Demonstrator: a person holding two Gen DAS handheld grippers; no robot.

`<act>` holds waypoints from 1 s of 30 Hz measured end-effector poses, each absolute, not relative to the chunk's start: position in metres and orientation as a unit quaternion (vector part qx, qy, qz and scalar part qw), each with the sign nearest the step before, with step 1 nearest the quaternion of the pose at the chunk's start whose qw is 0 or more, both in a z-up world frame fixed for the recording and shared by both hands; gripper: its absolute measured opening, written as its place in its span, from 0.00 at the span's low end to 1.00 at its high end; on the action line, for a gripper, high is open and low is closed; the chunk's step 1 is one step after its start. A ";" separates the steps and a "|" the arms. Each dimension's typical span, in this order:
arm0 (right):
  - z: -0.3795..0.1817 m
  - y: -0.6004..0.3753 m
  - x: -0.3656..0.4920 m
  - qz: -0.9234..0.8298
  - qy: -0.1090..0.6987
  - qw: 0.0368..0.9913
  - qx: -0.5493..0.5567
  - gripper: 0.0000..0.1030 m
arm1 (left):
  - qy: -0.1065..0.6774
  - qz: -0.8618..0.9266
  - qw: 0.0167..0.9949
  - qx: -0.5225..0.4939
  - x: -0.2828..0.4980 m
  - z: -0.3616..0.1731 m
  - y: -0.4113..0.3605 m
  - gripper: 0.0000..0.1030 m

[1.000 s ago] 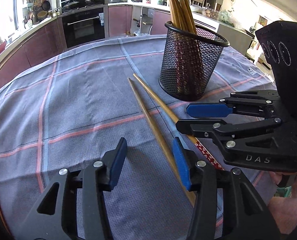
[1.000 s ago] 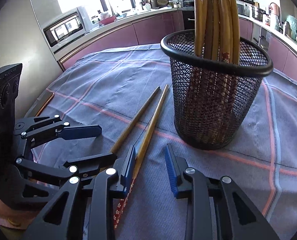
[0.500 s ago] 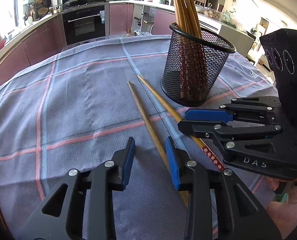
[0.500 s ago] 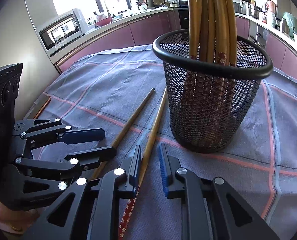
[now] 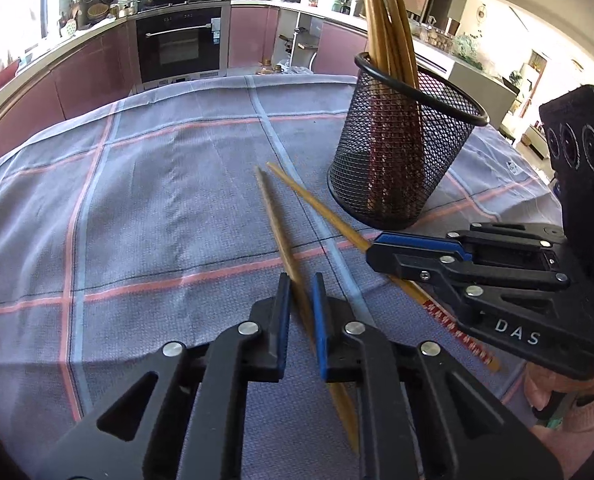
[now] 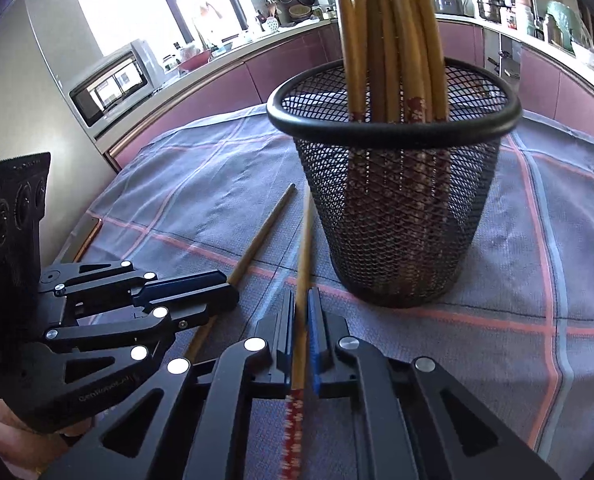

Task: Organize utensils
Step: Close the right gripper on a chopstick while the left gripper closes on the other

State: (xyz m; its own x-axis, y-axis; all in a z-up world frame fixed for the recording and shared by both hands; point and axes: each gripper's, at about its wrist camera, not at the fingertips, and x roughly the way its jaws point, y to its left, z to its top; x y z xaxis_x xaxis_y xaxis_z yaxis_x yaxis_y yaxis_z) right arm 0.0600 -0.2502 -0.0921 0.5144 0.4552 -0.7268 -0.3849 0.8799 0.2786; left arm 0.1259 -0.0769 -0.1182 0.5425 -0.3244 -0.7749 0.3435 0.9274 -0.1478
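Checked tablecloth point(image 5: 157, 220), one chopstick point(image 5: 277, 220) clamped between each gripper's fingers point(image 5: 283, 312).

- Left gripper point(image 5: 299, 294): black plastic, blue pads on the fingers point(image 5: 283, 320), silver screws.
- Right gripper point(image 6: 302, 310): same build, "DAS" in white.
- Pink sleeve point(image 5: 593, 412).

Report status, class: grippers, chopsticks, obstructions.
Left gripper just closed on plain chopstick. Right gripper just closed on red-ended chopstick. Mesh holder close ahead, nothing blocking.
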 end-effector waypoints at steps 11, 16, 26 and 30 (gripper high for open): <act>-0.086 -0.239 0.049 0.273 0.429 0.861 0.014 0.05 | 0.440 -0.194 0.877 0.016 0.112 -0.117 -0.077 0.08; -0.090 -0.230 0.052 0.263 0.437 0.860 -0.008 0.09 | 0.445 -0.199 0.873 0.030 0.111 -0.120 -0.080 0.08; -0.093 -0.225 0.053 0.256 0.428 0.867 -0.025 0.05 | 0.444 -0.190 0.875 0.038 0.120 -0.120 -0.087 0.08; -0.089 -0.232 0.050 0.264 0.420 0.868 -0.009 0.05 | 0.440 -0.189 0.877 0.031 0.119 -0.118 -0.085 0.08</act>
State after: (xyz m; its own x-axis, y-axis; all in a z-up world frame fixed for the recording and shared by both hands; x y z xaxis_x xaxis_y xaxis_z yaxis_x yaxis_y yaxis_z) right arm 0.0503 -0.2323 -0.0889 0.5078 0.4511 -0.7339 -0.4664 0.8602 0.2060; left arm 0.1195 -0.0853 -0.1178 0.5408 -0.3050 -0.7839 0.3597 0.9263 -0.1122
